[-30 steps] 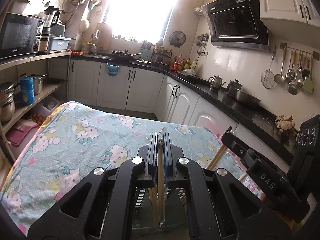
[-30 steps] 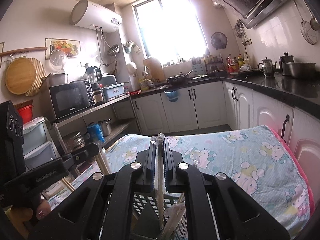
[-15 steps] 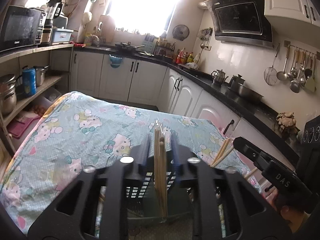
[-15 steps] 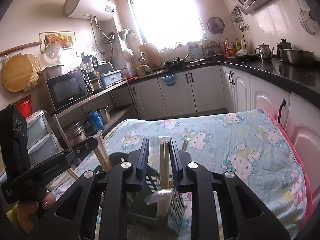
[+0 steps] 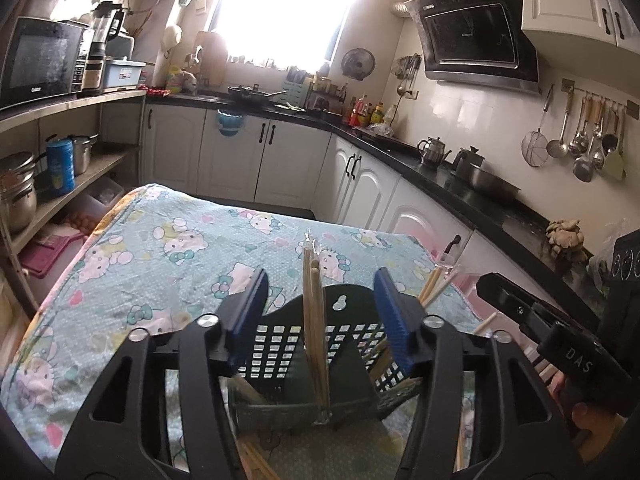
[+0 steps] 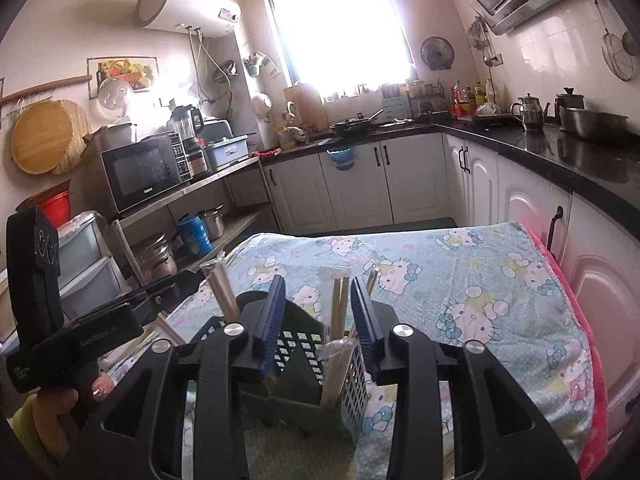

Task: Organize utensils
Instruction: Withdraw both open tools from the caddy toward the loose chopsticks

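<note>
A dark green slotted utensil caddy stands on the table under both grippers. My left gripper hangs over it, jaws opening. A wrapped pair of wooden chopsticks stands in the caddy between the blue pads, touching neither. My right gripper hovers over the caddy too, jaws opening. Another wrapped chopstick pair stands free between its pads. More chopsticks lean in the left compartment. Each view shows the other gripper at its edge, held by a hand.
The table wears a light blue cartoon-cat cloth. Black counters with white cabinets run behind and to the right. A shelf rack with a microwave and pots stands on the left. Ladles hang on the right wall.
Both grippers were shut on chopstick pairs one second ago. Their jaws have since spread, and the chopsticks now stand loose in the caddy. The right gripper drew back slightly.
</note>
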A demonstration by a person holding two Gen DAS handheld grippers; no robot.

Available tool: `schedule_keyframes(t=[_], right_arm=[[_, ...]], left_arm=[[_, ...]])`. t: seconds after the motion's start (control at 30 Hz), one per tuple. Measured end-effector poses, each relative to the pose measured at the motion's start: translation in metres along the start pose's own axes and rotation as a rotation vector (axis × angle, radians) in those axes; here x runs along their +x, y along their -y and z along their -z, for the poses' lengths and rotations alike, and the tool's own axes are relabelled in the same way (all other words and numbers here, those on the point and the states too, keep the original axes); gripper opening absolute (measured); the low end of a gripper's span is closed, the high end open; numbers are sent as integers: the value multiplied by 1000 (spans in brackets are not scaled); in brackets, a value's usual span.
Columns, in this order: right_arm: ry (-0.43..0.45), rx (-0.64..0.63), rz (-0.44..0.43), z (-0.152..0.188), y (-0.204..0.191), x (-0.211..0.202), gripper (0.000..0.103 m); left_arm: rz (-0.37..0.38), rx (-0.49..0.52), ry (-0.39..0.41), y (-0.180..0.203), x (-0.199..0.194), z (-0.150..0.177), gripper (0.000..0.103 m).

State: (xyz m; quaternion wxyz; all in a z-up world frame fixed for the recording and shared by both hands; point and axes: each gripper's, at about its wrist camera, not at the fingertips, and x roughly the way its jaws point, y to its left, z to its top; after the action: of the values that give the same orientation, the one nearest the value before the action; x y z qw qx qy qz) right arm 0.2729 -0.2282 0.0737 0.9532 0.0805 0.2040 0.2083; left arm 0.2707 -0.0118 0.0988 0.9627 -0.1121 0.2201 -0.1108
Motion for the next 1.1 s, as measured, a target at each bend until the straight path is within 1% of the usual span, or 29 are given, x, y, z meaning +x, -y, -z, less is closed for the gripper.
schedule_keyframes(t=[0.1,0.2,0.4,0.53,0.63,0.8,1.1], right_arm=[[4,-8,1,0,-3,-11,39],[5,-8,-1,0,-4,-20,42],[1,-12,10,4,-4,-37,46],[-11,-11,17,10,-2,-47,50],[-16,-15,30,15,-1,-53,51],[-32,-17,39,24,0,-61,53],[-69,-34,52,45,2,-74,56]], left_arm=[[-2,1,6,1,-7,-2,56],[-12,-1,2,2,-15,-1,60],[7,-14,-13,1,-27,7,73],[12,-9,-23,3,-34,14,78],[14,-4,-26,4,-39,20,85],[21,4,-33,6,-49,29,90],[25,14,-49,7,-60,45,91]])
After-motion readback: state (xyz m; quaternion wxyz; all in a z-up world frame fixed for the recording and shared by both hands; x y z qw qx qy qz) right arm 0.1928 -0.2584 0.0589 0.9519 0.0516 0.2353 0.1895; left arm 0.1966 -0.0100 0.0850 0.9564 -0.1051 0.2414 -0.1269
